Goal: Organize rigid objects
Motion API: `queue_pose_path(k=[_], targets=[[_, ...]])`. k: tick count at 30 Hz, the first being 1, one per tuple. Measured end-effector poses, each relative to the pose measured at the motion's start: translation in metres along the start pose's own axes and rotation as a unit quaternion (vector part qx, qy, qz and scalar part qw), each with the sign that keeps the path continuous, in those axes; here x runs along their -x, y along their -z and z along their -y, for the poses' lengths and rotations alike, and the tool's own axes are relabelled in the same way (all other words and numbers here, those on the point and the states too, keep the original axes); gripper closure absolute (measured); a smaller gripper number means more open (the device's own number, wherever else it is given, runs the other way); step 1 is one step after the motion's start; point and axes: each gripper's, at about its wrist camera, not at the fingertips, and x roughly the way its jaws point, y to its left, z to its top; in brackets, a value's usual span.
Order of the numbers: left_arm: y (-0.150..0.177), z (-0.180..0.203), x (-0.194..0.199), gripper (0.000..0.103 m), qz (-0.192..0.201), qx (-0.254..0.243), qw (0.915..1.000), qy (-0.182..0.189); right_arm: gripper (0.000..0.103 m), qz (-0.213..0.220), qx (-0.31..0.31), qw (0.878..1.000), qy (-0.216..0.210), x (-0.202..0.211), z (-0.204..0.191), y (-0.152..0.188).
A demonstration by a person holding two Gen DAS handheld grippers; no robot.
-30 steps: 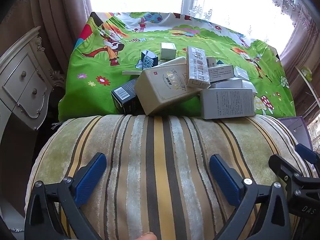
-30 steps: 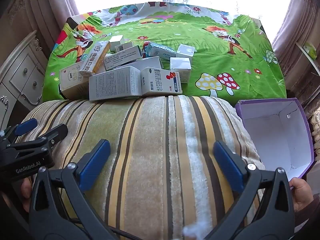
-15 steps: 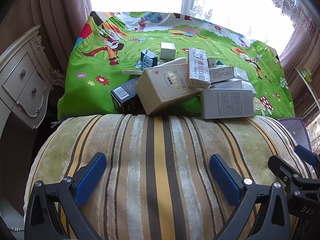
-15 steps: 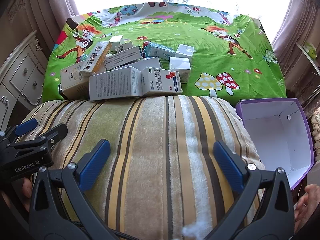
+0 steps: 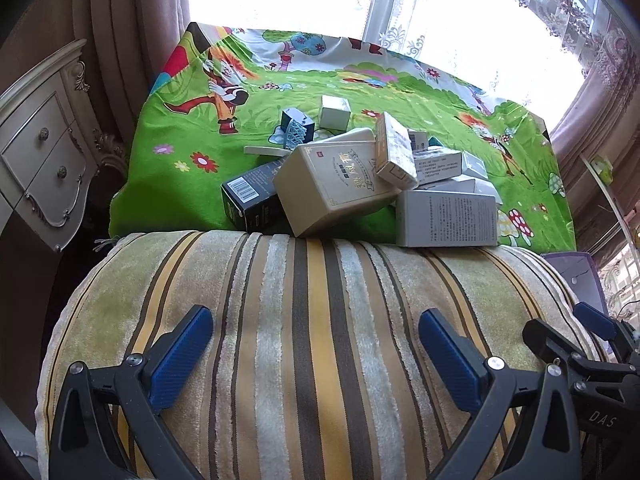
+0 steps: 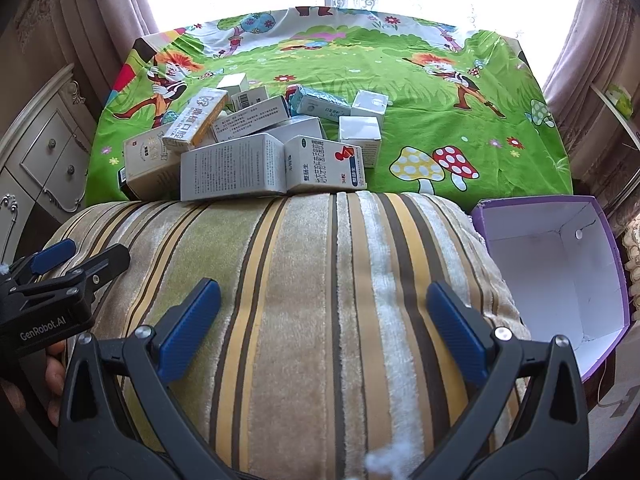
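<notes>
While both tools are held above the striped cushion (image 5: 312, 320), nothing is gripped by either. The left gripper (image 5: 316, 344) is seen with its blue pads spread wide apart over the yellow and brown stripes, and the right gripper (image 6: 324, 316) is likewise held fully apart and empty over the same cushion. In the right wrist view, the left tool's black body is seen low at the left edge, with part of a hand (image 6: 54, 376) visible beneath it.

Ahead of both pairs of fingers, beyond the far edge of the cushion, a heap of cartons (image 6: 256, 136) is piled on a green cartoon-printed cloth (image 6: 440, 92). From the left gripper, a large beige box (image 5: 332, 184) is found straight ahead, tilted and propped on a dark box with a barcode (image 5: 250, 200) to its left. A grey box with small print (image 5: 446, 220) lies ahead and to the right, at the cushion's edge. From the right gripper, that grey box is seen ahead and left, touching a white box with a red mark (image 6: 324, 164). An open purple box (image 6: 556, 276) with a white inside stands just right of the right gripper, beside the cushion, and is empty. A cream drawer cabinet (image 5: 44, 160) is seen far to the left.
</notes>
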Motion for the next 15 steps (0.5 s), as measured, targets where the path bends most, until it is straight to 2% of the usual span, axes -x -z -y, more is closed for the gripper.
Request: queue_pose_path(k=[6, 15], targets=[[-0.0012, -0.0031, 0.0, 0.0, 0.001, 0.004, 1.0, 0.006, 0.0, -0.004, 0.015, 1.0, 0.017, -0.0017, -0.0058, -0.0012], [-0.0009, -0.0033, -0.0009, 0.0, 0.001, -0.001, 1.0, 0.006, 0.0, -0.005, 0.024, 1.0, 0.019, -0.0053, -0.0088, -0.0037]])
